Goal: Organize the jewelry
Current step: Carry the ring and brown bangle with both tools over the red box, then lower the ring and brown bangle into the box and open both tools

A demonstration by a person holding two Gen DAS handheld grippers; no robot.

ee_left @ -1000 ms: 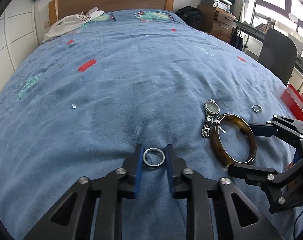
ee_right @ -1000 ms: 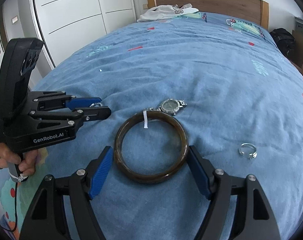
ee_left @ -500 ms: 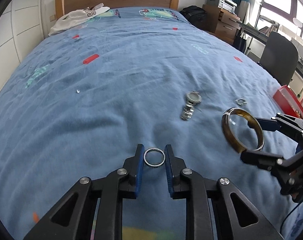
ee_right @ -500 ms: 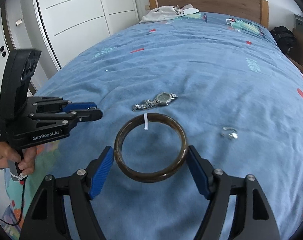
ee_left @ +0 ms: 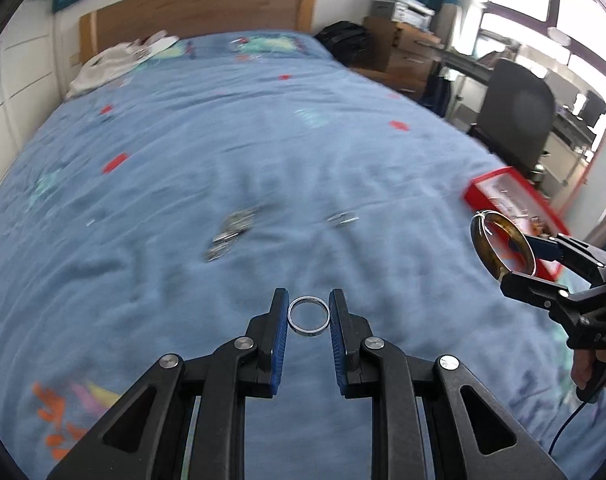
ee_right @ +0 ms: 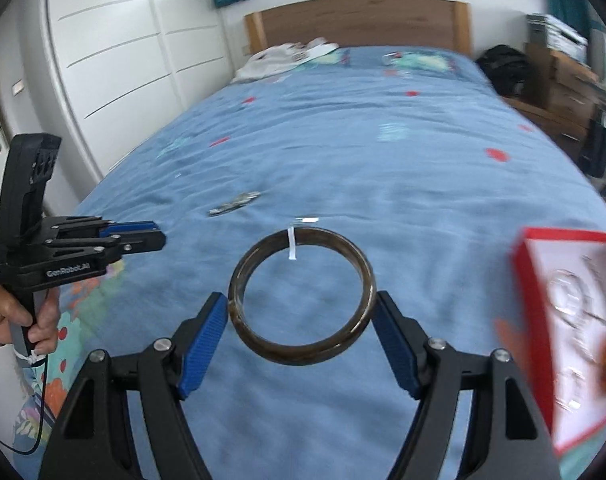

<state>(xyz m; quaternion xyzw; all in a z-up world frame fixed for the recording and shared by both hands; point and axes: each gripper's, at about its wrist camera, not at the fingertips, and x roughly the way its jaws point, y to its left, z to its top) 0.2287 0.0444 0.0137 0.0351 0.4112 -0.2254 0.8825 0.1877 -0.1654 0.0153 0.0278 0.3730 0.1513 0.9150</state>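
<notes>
Jewelry is airborne in both claws: our left gripper is clamped on a small silver ring, our right gripper on a wide brown translucent bangle, above the blue bedspread. A red-rimmed white tray sits at the bed's right edge. We should carry both level, lower them inside the rim, then release gently. A steel watch and another ring wait mid-bed.
</notes>
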